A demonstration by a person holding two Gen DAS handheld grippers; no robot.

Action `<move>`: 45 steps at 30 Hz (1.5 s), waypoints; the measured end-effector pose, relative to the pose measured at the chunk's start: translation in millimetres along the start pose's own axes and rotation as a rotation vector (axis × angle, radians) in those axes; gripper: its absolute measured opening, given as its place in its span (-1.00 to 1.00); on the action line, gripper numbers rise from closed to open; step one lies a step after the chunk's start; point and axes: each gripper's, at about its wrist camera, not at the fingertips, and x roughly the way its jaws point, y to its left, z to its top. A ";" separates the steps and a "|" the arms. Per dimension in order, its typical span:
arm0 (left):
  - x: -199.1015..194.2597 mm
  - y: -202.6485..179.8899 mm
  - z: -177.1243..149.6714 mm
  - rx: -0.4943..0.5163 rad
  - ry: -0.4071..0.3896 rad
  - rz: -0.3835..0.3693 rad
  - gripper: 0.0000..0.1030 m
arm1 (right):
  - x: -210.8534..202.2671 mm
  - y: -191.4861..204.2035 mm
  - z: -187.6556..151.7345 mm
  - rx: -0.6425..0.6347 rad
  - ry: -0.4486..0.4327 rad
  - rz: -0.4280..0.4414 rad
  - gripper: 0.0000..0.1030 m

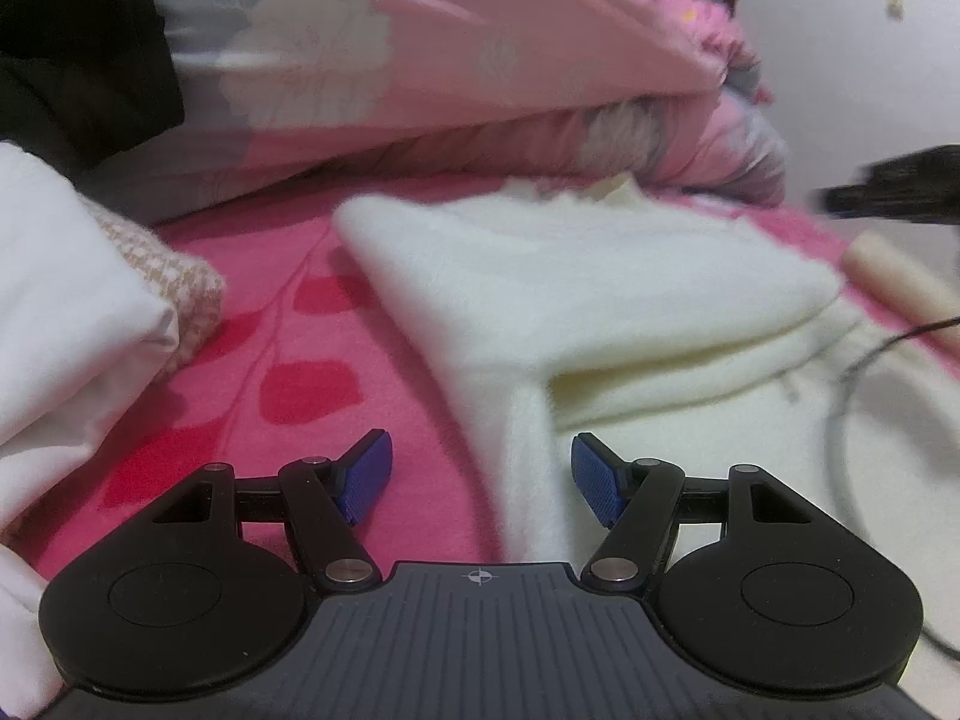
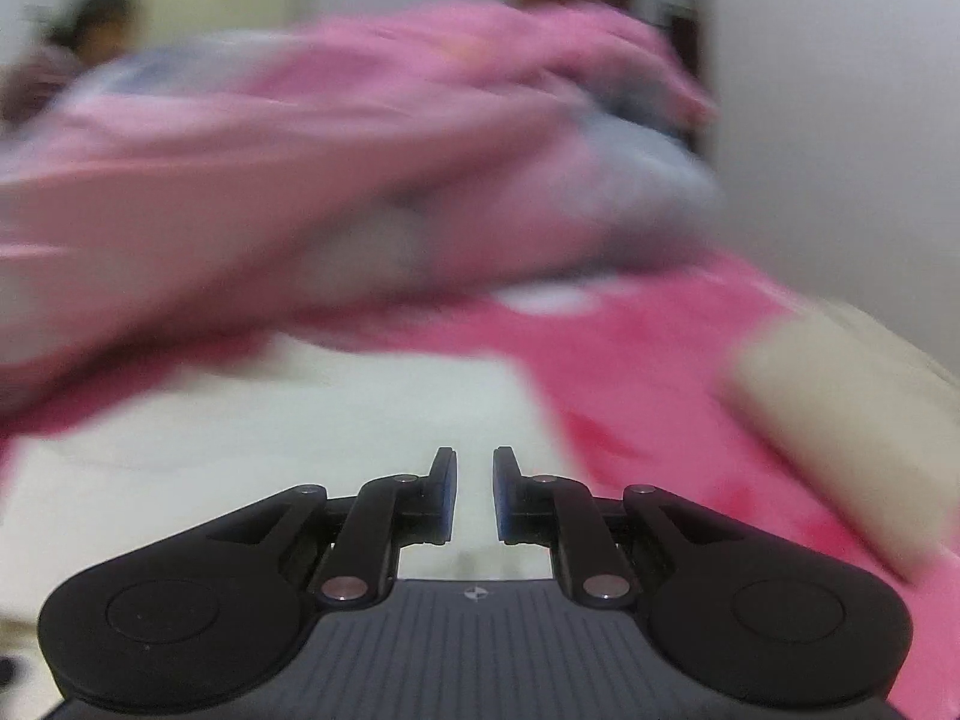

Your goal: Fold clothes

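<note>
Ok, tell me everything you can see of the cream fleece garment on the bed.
The cream fleece garment looks soft and fuzzy, lying partly folded on the pink bedspread, with layered edges showing on its right side. A narrow strip of it runs down between the fingers of the open left gripper, which does not clamp it. A dark cable lies across its right part.

I see a bed covered by a pink sheet point(image 1: 252, 312) with red leaf print low in the frame. A pink floral quilt point(image 1: 420, 60) is heaped across the top, against a white wall point(image 1: 870, 90) at upper right.
</note>
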 end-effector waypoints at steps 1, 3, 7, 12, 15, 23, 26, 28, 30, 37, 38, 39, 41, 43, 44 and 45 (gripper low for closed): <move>-5.8 1.8 1.5 -0.012 -0.027 -0.024 0.29 | -3.4 11.6 3.9 -0.032 -0.007 0.014 -0.75; -17.6 6.4 4.0 -0.048 -0.104 -0.062 0.29 | -1.8 33.2 5.6 -0.100 -0.004 0.043 -0.77; -21.1 13.0 8.8 -0.113 -0.178 -0.089 0.29 | 33.0 44.4 -22.7 -0.181 0.109 0.015 -0.77; 13.7 30.1 6.8 -0.253 -0.061 -0.063 0.26 | 37.0 38.8 -38.2 -0.297 0.192 -0.071 -0.75; 24.9 38.4 4.4 -0.318 -0.015 -0.076 0.28 | 21.2 79.7 -16.1 -0.391 0.149 -0.006 -0.75; 28.0 36.4 -0.7 -0.309 -0.010 -0.075 0.28 | 64.5 168.2 -40.6 -0.573 0.229 0.240 -0.78; 28.6 34.8 -1.5 -0.299 -0.012 -0.068 0.28 | 61.8 185.7 -34.3 -0.615 0.204 0.280 -0.76; 28.0 35.2 -2.0 -0.301 -0.014 -0.068 0.28 | 57.2 197.5 -27.8 -0.640 0.178 0.311 -0.75; 27.9 35.2 -2.1 -0.301 -0.015 -0.068 0.28 | 52.6 209.2 -21.3 -0.665 0.152 0.341 -0.75; 27.8 35.5 -2.6 -0.305 -0.019 -0.070 0.28 | 95.0 207.5 -29.7 -0.654 0.220 0.328 -0.63; 27.7 35.3 -2.5 -0.303 -0.019 -0.069 0.28 | 92.4 205.5 -25.6 -0.634 0.215 0.335 -0.63; 27.6 35.7 -2.4 -0.302 -0.019 -0.068 0.28 | 89.7 203.5 -21.6 -0.614 0.210 0.341 -0.63; 27.5 35.8 -2.5 -0.298 -0.019 -0.071 0.28 | 81.2 205.3 -16.1 -0.615 0.183 0.355 -0.63; 27.2 35.2 -2.5 -0.296 -0.020 -0.069 0.28 | 80.8 216.4 -12.2 -0.638 0.143 0.383 -0.64; 27.4 34.9 -2.7 -0.294 -0.021 -0.068 0.28 | 89.8 221.4 -10.5 -0.626 0.142 0.388 -0.64; 27.6 35.0 -3.0 -0.294 -0.020 -0.068 0.28 | 106.5 222.1 -12.7 -0.610 0.161 0.375 -0.64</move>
